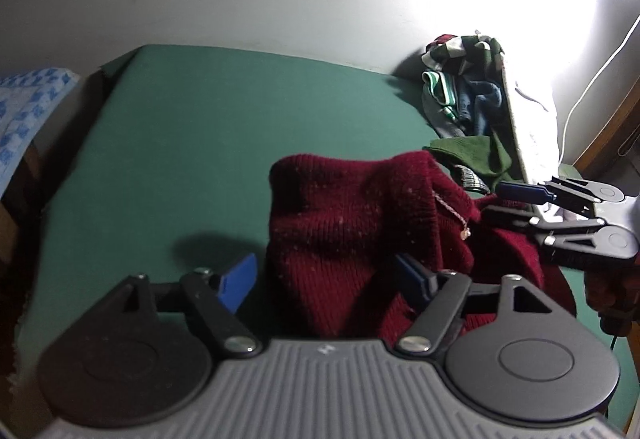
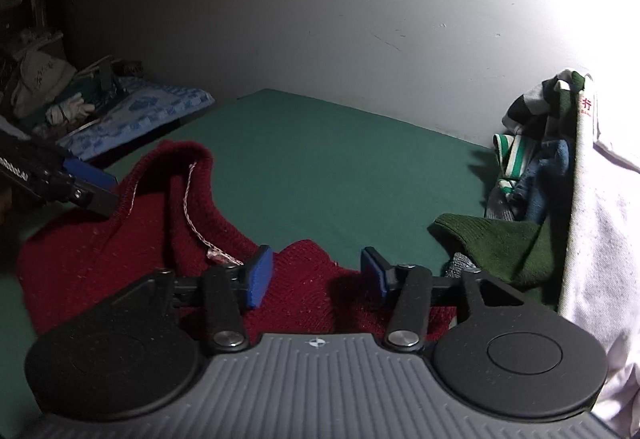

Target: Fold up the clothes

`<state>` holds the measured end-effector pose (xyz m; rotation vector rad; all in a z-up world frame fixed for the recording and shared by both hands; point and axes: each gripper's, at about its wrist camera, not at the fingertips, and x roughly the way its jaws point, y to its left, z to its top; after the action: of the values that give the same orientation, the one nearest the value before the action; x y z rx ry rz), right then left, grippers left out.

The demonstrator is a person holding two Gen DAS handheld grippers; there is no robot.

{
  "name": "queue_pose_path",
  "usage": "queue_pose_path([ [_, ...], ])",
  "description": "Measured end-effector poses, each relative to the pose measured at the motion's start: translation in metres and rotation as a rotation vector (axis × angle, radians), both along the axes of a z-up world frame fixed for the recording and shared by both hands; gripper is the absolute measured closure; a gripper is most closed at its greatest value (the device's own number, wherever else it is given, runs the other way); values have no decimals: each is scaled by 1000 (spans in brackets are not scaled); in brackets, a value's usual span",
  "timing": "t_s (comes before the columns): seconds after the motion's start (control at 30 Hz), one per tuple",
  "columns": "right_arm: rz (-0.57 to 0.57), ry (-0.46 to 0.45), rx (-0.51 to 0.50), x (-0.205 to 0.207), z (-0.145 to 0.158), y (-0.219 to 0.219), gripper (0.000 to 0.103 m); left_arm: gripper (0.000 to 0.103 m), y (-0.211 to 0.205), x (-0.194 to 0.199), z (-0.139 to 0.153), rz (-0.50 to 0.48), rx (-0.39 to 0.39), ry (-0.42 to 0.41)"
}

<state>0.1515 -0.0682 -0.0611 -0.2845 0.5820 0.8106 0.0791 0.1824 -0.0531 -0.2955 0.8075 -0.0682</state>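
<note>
On the far left, beside the green cloth-covered table (image 2: 312, 167), lies a blue patterned cushion (image 2: 136, 115) with a jumble of pale bags and odds behind it, too dim to sort out.

Next comes the left gripper (image 1: 326, 279), its blue-padded fingers spread wide apart, released. The dark red knitted sweater (image 1: 344, 235) sits bunched on the green cloth between and just beyond them; the right pad touches the knit, the left pad hangs over bare cloth. The sweater is ribbed, rumpled into a raised hump, with a pale stitched thread (image 2: 188, 195) running along its neck edge and ending in a small loose loop.

In the right wrist view, the right gripper (image 2: 316, 275) also stands spread open above the near fold of the sweater, gripping nothing.

Further right, a white cloth bag (image 2: 592, 223) lies on its side by the wall, mouth toward the table. Clothes spill from it: a green-and-white striped piece (image 2: 514, 155), something blue like denim (image 2: 548, 179), a grey knit, and a dark green knitted garment (image 2: 500, 243) trailing out onto the cloth, near the sweater.
</note>
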Motion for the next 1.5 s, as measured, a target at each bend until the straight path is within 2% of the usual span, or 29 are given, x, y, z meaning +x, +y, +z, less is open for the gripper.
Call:
queue_pose_path([
  [0.07, -4, 9, -26, 13, -9, 9, 40, 26, 2, 11, -5, 6, -16, 7],
  [0.13, -12, 33, -44, 22, -17, 13, 46, 27, 3, 19, -10, 18, -13, 25],
  [0.17, -17, 44, -53, 25, -21, 15, 53, 25, 2, 23, -13, 24, -1, 34],
  [0.23, -39, 51, -63, 28, -29, 16, 52, 20, 0, 26, -17, 41, 40, 41],
  [0.3, -63, 36, -60, 29, -36, 19, 48, 20, -1, 25, -19, 49, 79, 34],
  [0.4, -99, -1, -28, 25, -34, 18, 47, 30, -1, 13, -19, 55, 96, 10],
  [0.47, -123, -25, 4, 22, -30, 15, 47, 47, -6, 2, -16, 56, 131, -15],
  [0.5, -148, -22, 56, 20, -24, 7, 47, 51, -8, -3, -14, 57, 148, -27],
  [0.57, -174, 32, 160, 17, -14, -12, 48, 63, -14, -15, -10, 67, 179, -48],
  [0.6, -179, 65, 198, 16, -9, -21, 49, 65, -16, -19, -10, 71, 191, -55],
  [0.7, -118, 116, 138, 11, -7, -23, 51, 68, -20, -24, -11, 88, 202, -57],
  [0.83, -14, 28, 17, -4, -14, 5, 53, 66, -21, -18, -11, 108, 219, -32],
  [0.9, 2, -8, -53, -5, -23, 26, 57, 63, -24, -18, -11, 106, 245, -26],
  [0.97, -35, -44, -149, 4, -37, 45, 56, 59, -27, -18, -12, 106, 276, -21],
  [1.0, -72, -57, -184, 9, -44, 52, 53, 58, -27, -18, -13, 106, 289, -20],
  [1.07, -121, -44, -181, 21, -49, 53, 50, 54, -28, -15, -14, 114, 301, -13],
  [1.17, -158, -21, -148, 25, -45, 47, 49, 52, -25, -13, -14, 123, 285, -4],
  [1.2, -167, -15, -133, 24, -42, 43, 53, 52, -25, -15, -12, 123, 283, -7],
  [1.27, -155, -12, -26, 12, -27, 24, 58, 54, -24, -19, -6, 120, 293, -25],
  [1.33, -183, -32, 79, -2, -13, -2, 58, 55, -23, -27, 3, 123, 320, -53],
  [1.4, -230, 8, 141, -12, -9, -28, 57, 54, -19, -34, 12, 125, 330, -79],
  [1.5, -294, 68, 218, -18, -10, -55, 57, 55, -16, -43, 24, 110, 277, -106],
])
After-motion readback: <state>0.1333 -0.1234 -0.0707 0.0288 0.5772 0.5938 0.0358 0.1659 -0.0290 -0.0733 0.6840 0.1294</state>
